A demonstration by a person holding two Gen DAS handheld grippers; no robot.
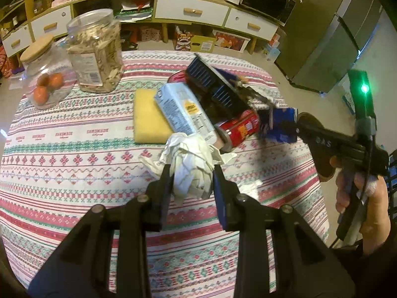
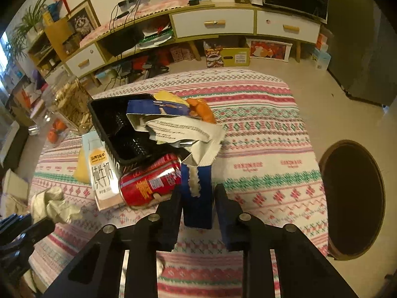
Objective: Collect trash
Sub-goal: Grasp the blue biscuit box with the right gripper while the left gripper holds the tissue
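Observation:
My left gripper [image 1: 191, 171] is shut on a crumpled white paper ball [image 1: 191, 164] over the patterned tablecloth [image 1: 74, 149]. My right gripper [image 2: 197, 198] is closed around a torn blue snack packet [image 2: 197, 198], whose silver inside [image 2: 193, 129] spills open. Beside it lie a red can [image 2: 148, 181], a milk carton [image 2: 99, 168] and a black plastic tray [image 2: 119, 126]. The same pile shows in the left wrist view: can [image 1: 238, 129], carton [image 1: 183, 111], tray [image 1: 213, 84]. The paper ball also shows in the right wrist view [image 2: 49, 203].
A yellow sponge [image 1: 148, 116], a jar of oranges [image 1: 44, 74] and a jar of chips [image 1: 96, 52] stand on the table. A round dark bin [image 2: 352, 198] sits off the table's right edge. A drawer cabinet [image 2: 213, 22] and a fridge [image 1: 335, 37] are behind.

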